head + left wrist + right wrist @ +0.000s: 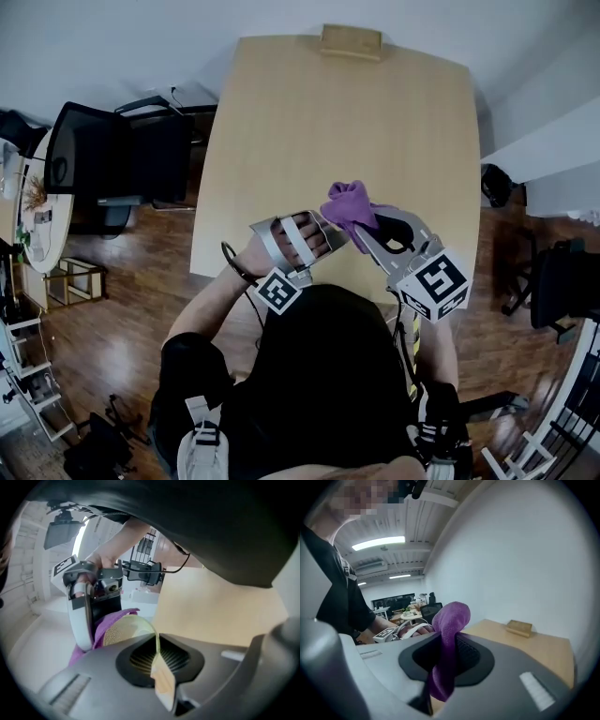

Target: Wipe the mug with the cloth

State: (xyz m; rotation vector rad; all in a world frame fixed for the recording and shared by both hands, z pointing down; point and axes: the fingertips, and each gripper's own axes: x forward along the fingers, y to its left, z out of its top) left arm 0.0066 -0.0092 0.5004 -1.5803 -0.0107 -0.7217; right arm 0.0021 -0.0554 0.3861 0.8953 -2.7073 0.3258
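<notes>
Left gripper view shows my left gripper with its jaws pinched together on the thin wall of the mug, a pale yellow-green cup whose rim curves away to the left of the jaws. The purple cloth lies against the mug's outer side, between it and a white finger of my right gripper. In the right gripper view, that gripper's jaws are clamped on the cloth: a rounded fold stands up above them and a tail hangs down below. From the head view, I hold both grippers close together in the air above the near edge of the light wooden table, tips turned toward each other, with the cloth bunched between them; the mug itself I cannot make out there. A small wooden block sits at the table's far edge, well apart from my hands, and a black office chair stands beside the table on the left.
</notes>
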